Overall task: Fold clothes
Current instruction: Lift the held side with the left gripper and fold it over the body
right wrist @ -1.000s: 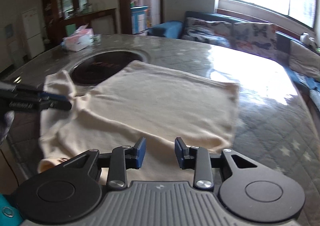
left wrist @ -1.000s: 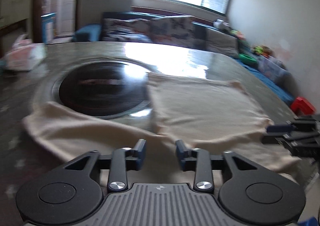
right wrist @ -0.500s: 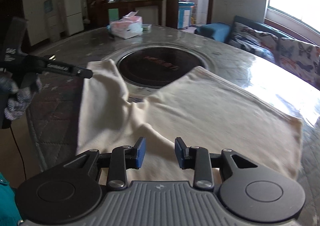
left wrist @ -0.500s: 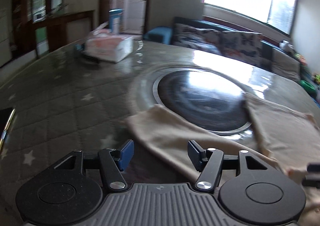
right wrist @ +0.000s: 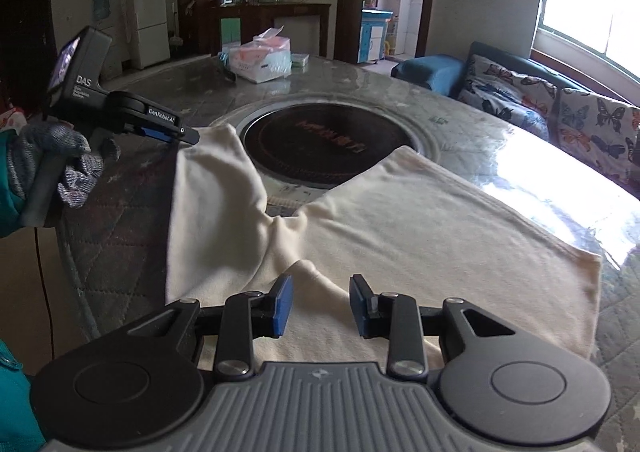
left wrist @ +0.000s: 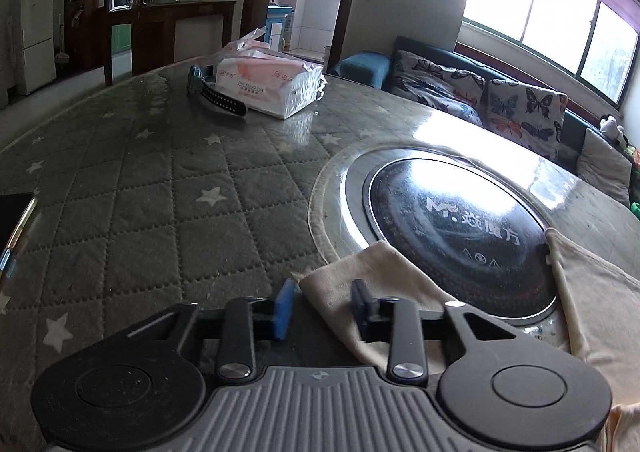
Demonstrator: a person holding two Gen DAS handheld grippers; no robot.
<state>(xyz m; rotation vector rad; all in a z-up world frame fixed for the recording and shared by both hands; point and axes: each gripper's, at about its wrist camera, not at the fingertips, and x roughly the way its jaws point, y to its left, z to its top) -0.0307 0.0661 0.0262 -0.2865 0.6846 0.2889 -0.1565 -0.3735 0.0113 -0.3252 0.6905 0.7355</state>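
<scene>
A cream T-shirt (right wrist: 420,220) lies flat on the round table, body to the right, one sleeve (right wrist: 212,188) stretched toward the left. My left gripper (left wrist: 322,310) is open, its jaws either side of the sleeve's end (left wrist: 360,280); it also shows in the right wrist view (right wrist: 192,138) at the sleeve tip, held by a gloved hand. My right gripper (right wrist: 320,306) is open and empty, low over the shirt's near edge by the armpit folds.
A black round cooktop (left wrist: 460,232) is set in the table's middle, partly under the shirt. A tissue pack (left wrist: 268,82) and a black strap (left wrist: 222,100) sit at the far side. A phone (left wrist: 16,218) lies at the left edge. Quilted grey cover (left wrist: 160,212) spreads left.
My left gripper swung left from the shirt's body to the sleeve end and opened wider around it. My right gripper opened and turned left along the near edge.
</scene>
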